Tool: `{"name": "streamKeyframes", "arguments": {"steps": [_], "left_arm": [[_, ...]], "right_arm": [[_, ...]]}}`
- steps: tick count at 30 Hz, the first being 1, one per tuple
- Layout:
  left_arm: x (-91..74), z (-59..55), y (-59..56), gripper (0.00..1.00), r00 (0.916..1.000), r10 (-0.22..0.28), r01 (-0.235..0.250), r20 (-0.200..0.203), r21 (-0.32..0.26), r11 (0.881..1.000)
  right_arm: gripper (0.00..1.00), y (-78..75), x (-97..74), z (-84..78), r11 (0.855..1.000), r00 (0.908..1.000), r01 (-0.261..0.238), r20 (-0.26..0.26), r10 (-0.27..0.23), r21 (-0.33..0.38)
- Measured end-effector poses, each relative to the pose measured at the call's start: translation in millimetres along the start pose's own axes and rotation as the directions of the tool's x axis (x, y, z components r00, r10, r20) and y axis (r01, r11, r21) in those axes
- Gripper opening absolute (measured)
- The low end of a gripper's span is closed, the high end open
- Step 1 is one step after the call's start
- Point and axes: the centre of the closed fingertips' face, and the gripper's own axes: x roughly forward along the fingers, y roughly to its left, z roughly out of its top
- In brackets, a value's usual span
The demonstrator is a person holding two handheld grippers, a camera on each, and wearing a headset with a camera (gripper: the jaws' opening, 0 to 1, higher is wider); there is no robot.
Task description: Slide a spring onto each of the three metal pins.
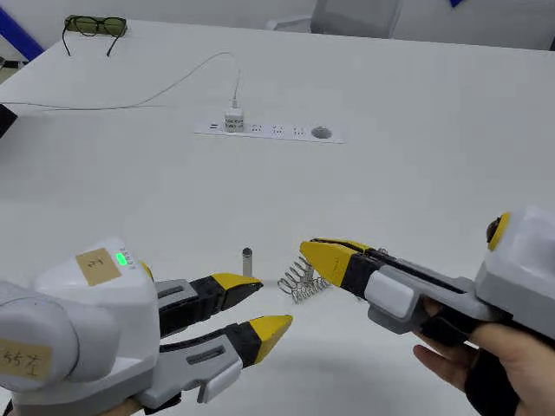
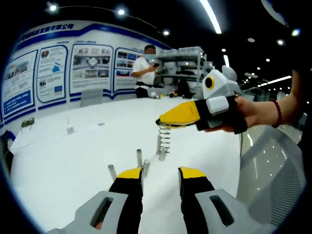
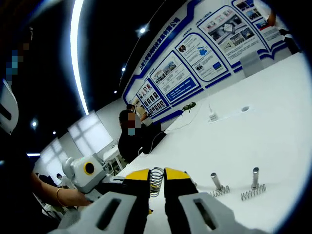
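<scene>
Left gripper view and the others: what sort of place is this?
Probably a company lab or showroom: a long white table with a power strip, blue-and-white display posters on the wall, and storage shelves behind.

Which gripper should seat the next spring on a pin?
Right. The right gripper is shut on a spring, which hangs close beside the pins. The left gripper is open and empty.

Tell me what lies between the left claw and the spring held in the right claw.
Upright metal pins on the white table: the left gripper view shows them between the left claw and the spring in the right claw.
</scene>
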Motion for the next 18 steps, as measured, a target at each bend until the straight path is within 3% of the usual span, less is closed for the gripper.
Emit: {"name": "streamKeyframes", "arguments": {"steps": [6, 12, 18], "left_arm": [[-1.8, -11.1, 0.5, 0.37, 0.9993, 0.009, -0.008, -0.038, 0.012, 1.000], [-2.8, -17.0, 4.4, 0.45, 0.9979, 0.036, -0.035, -0.054, 0.015, 0.999], [-2.9, -19.1, 7.5, 0.54, 0.9969, 0.053, -0.053, -0.059, 0.007, 0.999]], "right_arm": [[0.11, -1.5, 7.0, -0.1, 0.986, 0.9978, 0.017, -0.061, -0.027, -0.164], [0.11, -2.6, 18.5, 3.4, 0.953, 0.9947, 0.015, -0.093, -0.045, -0.302], [0.11, -5.0, 30.1, 9.8, 0.936, 0.9949, 0.001, -0.094, -0.036, -0.352]]}}
